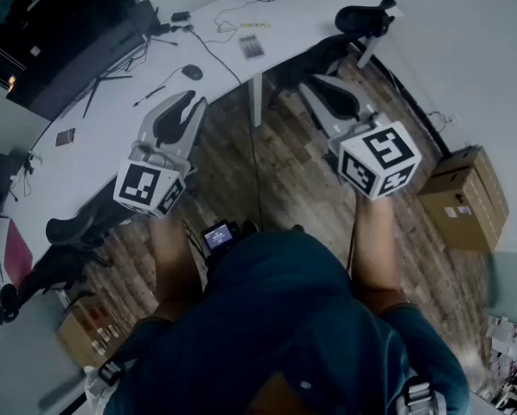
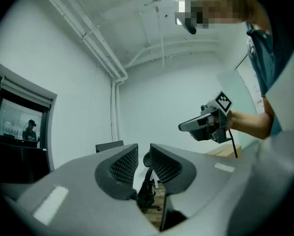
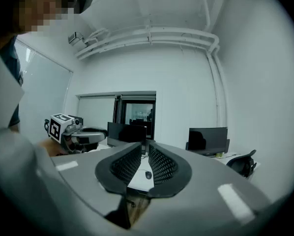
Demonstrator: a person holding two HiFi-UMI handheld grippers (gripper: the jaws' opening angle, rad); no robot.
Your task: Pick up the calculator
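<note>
Gripping: nothing; I read left gripper (image 2: 144, 149) and right gripper (image 3: 144, 149) released, empty.
Calculator (image 1: 252, 47): on white desk (image 1: 111, 128), twelve o'clock, well apart from both.
Progress: unheld.

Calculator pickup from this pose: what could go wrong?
1. The calculator lies far off on the desk. A cable and a mouse near it could snag on the way in.
2. The left gripper and right gripper each show only a narrow jaw gap, probably too tight for the calculator unless opened wider.
</note>
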